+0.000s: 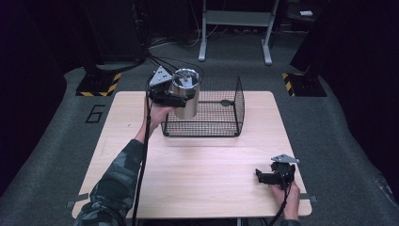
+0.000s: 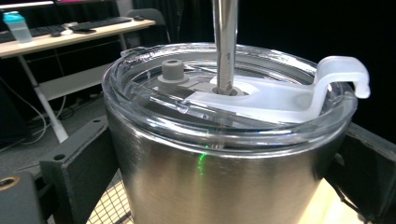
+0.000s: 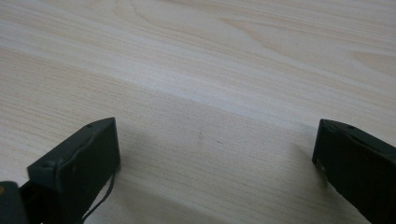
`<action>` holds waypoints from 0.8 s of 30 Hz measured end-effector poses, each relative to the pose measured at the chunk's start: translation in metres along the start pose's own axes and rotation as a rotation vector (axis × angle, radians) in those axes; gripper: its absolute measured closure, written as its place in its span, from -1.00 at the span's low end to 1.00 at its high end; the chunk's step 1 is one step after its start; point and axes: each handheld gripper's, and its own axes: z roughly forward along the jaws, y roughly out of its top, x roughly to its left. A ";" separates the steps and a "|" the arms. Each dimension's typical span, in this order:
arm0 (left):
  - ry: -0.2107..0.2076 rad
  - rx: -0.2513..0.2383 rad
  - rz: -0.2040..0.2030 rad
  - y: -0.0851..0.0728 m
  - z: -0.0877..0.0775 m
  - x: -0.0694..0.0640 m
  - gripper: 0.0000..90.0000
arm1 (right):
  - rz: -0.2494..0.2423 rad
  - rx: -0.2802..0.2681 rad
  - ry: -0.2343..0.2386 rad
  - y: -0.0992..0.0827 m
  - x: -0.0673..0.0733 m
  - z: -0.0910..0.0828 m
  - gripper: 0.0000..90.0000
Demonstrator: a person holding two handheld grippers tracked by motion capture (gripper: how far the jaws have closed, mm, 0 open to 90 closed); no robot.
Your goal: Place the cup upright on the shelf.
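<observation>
Left gripper (image 1: 181,96) clamps the steel tumbler (image 1: 186,96) above the wire basket's (image 1: 226,127) left rim; right gripper (image 1: 267,176) rests unclenched.

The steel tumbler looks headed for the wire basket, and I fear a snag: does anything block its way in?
Nothing visible does. The steel tumbler, clamped by the left gripper, hangs at the open-topped wire basket's left wall.

a lab is showing here: black curtains are hanging around a taped-down table (image 1: 197,155), with hazard-striped stand bases (image 1: 96,84).
</observation>
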 end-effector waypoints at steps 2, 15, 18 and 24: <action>0.008 -0.001 -0.014 -0.001 0.005 0.002 -0.91 | 0.000 0.000 0.000 0.000 0.000 0.000 -0.99; 0.053 0.035 -0.048 -0.010 0.037 0.007 -0.92 | 0.015 -0.001 0.006 0.000 0.001 0.000 -0.99; 0.061 0.043 -0.050 -0.013 0.041 0.009 -0.92 | 0.016 -0.002 0.006 0.000 0.001 0.000 -0.99; 0.071 0.062 -0.067 -0.018 0.051 0.012 -0.92 | 0.014 -0.003 0.006 0.000 0.000 0.000 -0.99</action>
